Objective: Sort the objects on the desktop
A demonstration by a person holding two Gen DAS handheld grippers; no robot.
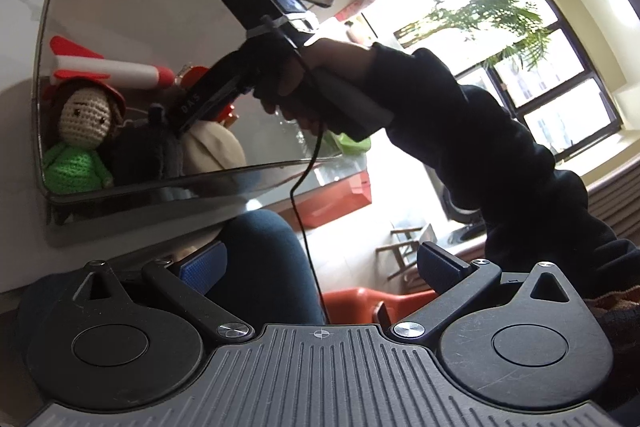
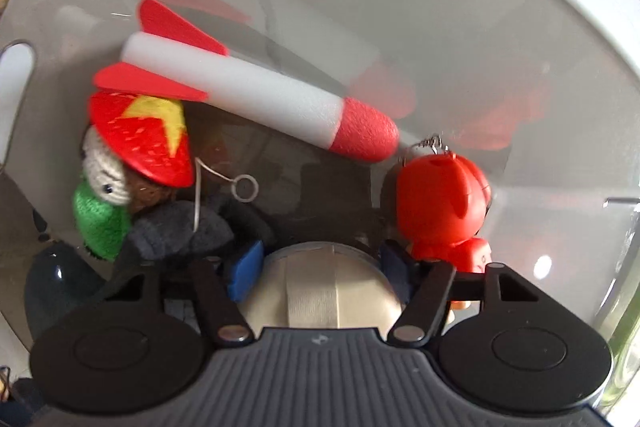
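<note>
the right gripper (image 2: 320, 269) reaches down into the clear plastic bin (image 2: 500, 27), its blue-padded fingers (image 2: 246, 271) closed around a beige ball (image 2: 320, 287) wrapped with a pale strip. inside the bin, ahead of it, a white foam rocket (image 2: 256, 95) with red fins and nose lies tilted – a crochet doll (image 2: 102, 195) in green under a red strawberry hat sits to the left, a red figurine (image 2: 440, 203) on a chain to the right. the left gripper (image 1: 320, 267) hangs beside the bin, fingers spread wide and holding nothing.
</note>
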